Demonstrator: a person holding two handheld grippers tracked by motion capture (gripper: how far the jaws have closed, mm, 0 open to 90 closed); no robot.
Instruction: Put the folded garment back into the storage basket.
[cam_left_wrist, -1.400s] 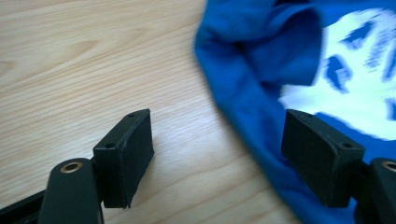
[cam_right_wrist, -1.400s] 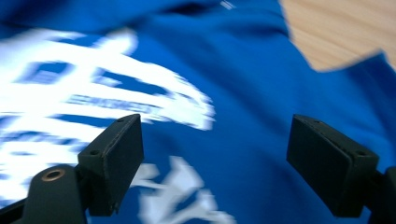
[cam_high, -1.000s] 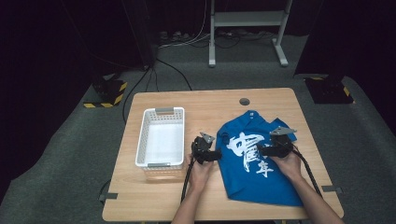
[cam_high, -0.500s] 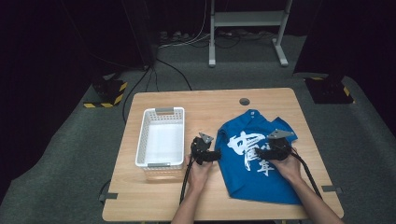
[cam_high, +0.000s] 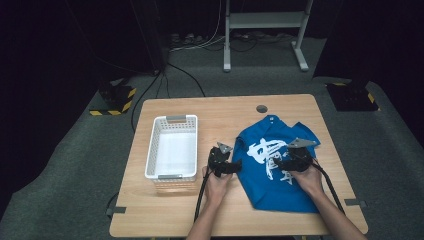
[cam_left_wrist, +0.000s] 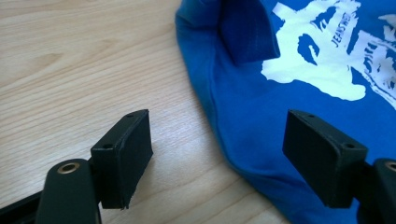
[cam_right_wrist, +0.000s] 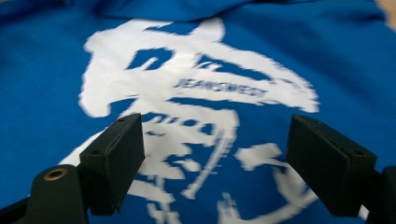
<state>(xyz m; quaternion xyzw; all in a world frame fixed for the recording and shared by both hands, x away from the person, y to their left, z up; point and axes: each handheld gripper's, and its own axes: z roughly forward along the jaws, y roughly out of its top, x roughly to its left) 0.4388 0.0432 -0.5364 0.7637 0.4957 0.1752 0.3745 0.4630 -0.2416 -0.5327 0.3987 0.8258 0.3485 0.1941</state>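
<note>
1. Desk (cam_high: 165, 210): light wood surface; it carries a white basket (cam_high: 172, 149) on its left half and a blue T-shirt (cam_high: 280, 195) on its right half; the two are apart, with bare wood between them.
2. Blue T-shirt: lies spread out with a white brush-style print (cam_right_wrist: 196, 88) facing up; small lettering within the print reads "JEANSWEST"; in the left tool view a sleeve (cam_left_wrist: 245, 32) is folded over the body of the garment near its edge.
3. Left tool (cam_left_wrist: 217, 154): held in the person's left hand (cam_high: 216, 184), at the left edge of the T-shirt; jaws stand wide apart and hold nothing; one jaw is over bare wood, the other over blue fabric, with the garment's hem running between them.
4. Right tool (cam_right_wrist: 212, 158): held in the person's right hand (cam_high: 307, 179), over the printed area of the T-shirt; jaws stand wide apart and hold nothing; white print and blue fabric show between them; whether the jaws touch the fabric cannot be determined.
5. White basket: rectangular, slotted walls, interior empty; it stands just left of the left tool.
</note>
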